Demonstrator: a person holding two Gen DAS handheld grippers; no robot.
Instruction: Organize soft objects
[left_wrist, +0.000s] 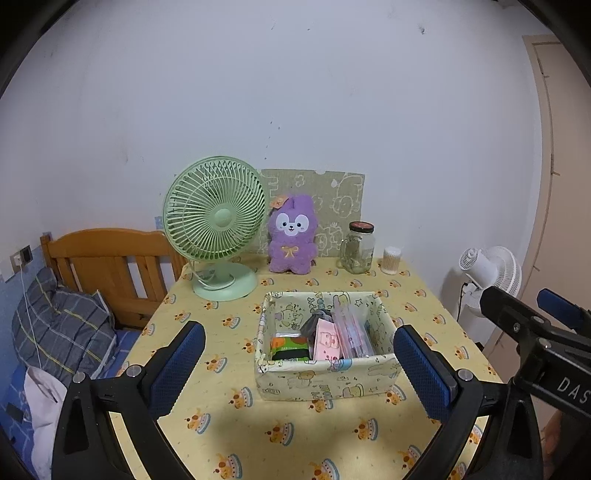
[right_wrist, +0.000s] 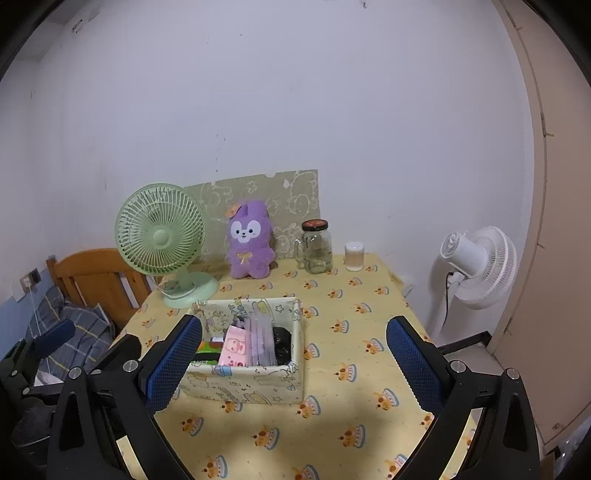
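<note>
Both tools (left_wrist: 299, 373) (right_wrist: 293, 365) agape, empty, before fabric box (left_wrist: 325, 380) (right_wrist: 251, 387).

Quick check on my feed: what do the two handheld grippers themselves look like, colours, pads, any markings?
Both match: the left gripper and right gripper have black angular frames with silver screws, and each finger carries a blue pad with a fine knurled texture. White lettering "DAS" shows on the right gripper's body in the left view. No cables or sleeves visible.
</note>
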